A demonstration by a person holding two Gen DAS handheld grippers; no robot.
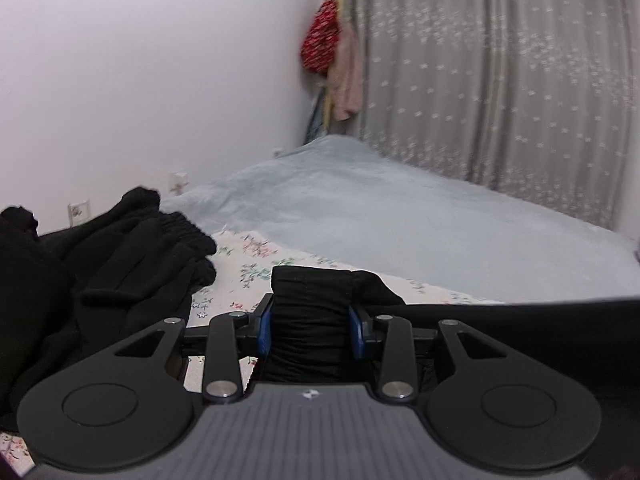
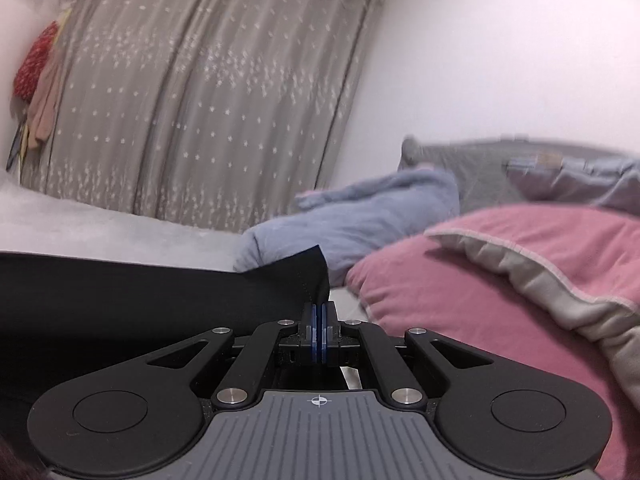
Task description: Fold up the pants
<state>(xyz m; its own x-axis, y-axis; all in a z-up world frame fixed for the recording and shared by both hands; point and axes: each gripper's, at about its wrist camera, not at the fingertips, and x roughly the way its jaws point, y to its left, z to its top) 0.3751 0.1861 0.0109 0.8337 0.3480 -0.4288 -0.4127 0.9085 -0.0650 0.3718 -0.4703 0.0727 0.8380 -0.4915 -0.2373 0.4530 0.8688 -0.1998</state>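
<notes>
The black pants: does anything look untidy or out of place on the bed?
Yes. A second black garment lies crumpled in a heap on the floral sheet, left of the pants held by the left gripper. It is bunched, not flat.

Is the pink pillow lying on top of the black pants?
No, the pink pillow lies beside the black pants, to their right on the bed, not on them.

Left gripper (image 1: 312, 328): pants (image 1: 312, 312) bunched btwn jaws, running off to the right; clothes pile (image 1: 120, 264) left of jaws on sheet (image 1: 248, 268), blanket (image 1: 400, 216) ahead, curtain (image 1: 500, 72) behind it. Right gripper (image 2: 319, 334): pants edge in jaws, spreading left; pillow (image 2: 480, 280) right of jaws, folded blanket (image 2: 360, 220) ahead.
</notes>
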